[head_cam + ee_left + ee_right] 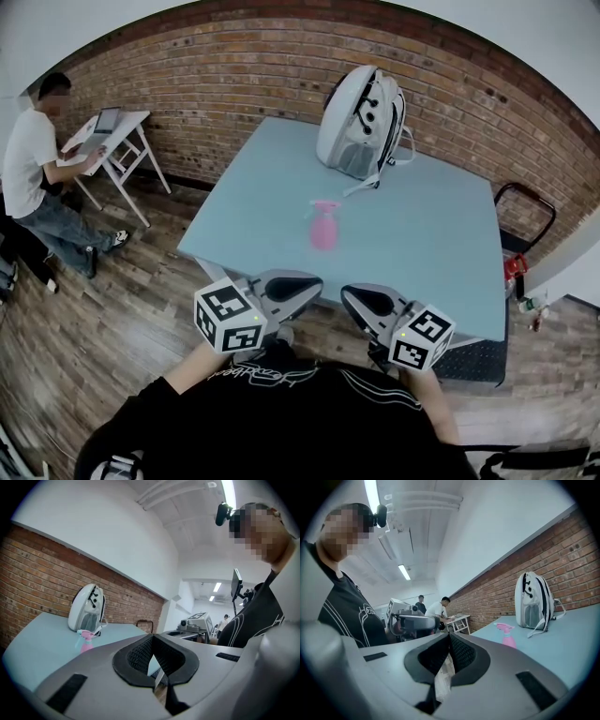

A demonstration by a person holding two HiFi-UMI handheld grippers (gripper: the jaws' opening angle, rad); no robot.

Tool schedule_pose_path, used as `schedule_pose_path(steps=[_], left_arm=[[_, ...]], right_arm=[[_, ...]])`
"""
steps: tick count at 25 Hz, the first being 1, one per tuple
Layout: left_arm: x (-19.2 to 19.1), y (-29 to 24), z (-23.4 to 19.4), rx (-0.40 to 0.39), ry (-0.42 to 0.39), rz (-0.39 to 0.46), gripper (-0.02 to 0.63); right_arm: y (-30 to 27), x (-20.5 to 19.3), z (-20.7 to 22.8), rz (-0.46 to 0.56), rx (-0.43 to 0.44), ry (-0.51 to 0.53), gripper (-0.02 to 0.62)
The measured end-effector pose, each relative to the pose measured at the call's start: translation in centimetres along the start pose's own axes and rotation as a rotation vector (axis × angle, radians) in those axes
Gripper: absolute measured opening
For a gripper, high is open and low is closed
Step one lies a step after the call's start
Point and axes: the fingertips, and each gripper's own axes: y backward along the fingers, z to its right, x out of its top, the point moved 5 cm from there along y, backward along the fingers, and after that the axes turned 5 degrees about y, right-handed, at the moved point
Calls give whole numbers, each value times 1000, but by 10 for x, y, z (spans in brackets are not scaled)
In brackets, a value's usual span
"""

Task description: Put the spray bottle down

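A pink spray bottle stands upright on the light blue table, free of both grippers. It also shows small in the left gripper view as the spray bottle and in the right gripper view as the spray bottle. My left gripper and right gripper hang below the table's near edge, close to my body, tips turned toward each other. The left gripper is shut with nothing in it. The right gripper is shut and empty too.
A white and grey backpack stands at the table's far side against the brick wall. A person sits at a small white folding table at far left. A black chair frame stands right of the table.
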Motion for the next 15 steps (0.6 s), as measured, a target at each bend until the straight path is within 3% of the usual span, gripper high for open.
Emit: schedule_pose_path(steps=[15], left_arm=[[-9, 3, 3, 3, 10, 3, 6]], right_arm=[[5, -4, -3, 2, -27, 16, 14]])
